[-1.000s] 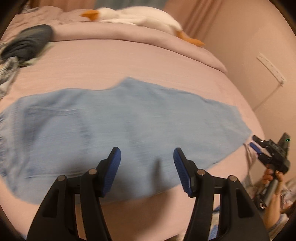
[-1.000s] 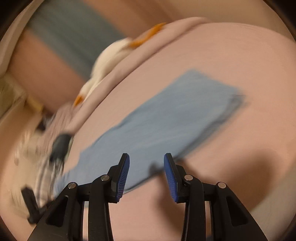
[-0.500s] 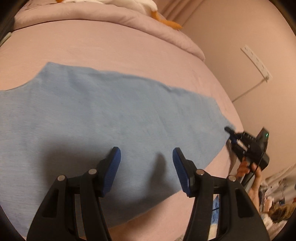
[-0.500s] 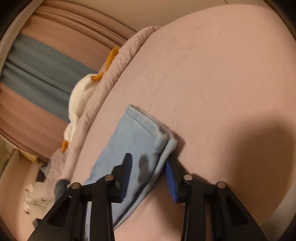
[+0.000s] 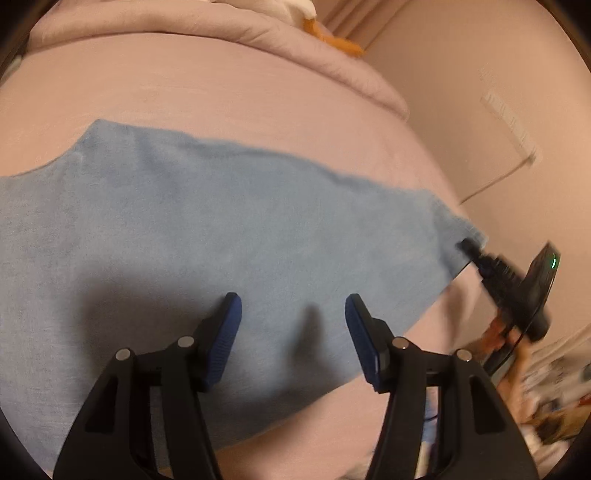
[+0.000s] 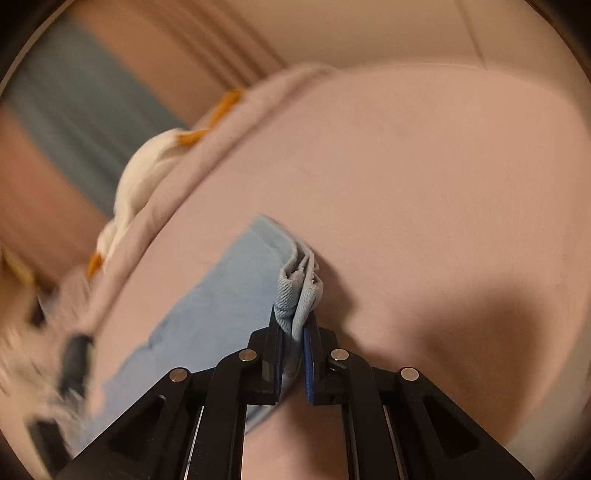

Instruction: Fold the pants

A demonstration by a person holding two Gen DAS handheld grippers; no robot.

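Observation:
Light blue denim pants (image 5: 207, 236) lie flat across a pink bed, folded lengthwise, leg ends to the right. My left gripper (image 5: 293, 321) is open and hovers just above the near edge of the legs. My right gripper (image 6: 295, 332) is shut on the hem of the pants (image 6: 299, 291), pinching the stacked layers at the leg end. In the left wrist view the right gripper (image 5: 469, 247) shows at the far right, at the hem corner.
The pink bed (image 5: 221, 81) has a rolled duvet (image 5: 258, 33) along its far side with a white and orange plush (image 6: 147, 173) on it. A wall (image 5: 480, 74) with a power strip stands to the right. Dark clutter (image 6: 70, 362) lies at the bed's far end.
My right gripper has closed on the pants hem, which was between open jaws half a second ago. My left gripper has stayed open over the legs, shifting slightly.

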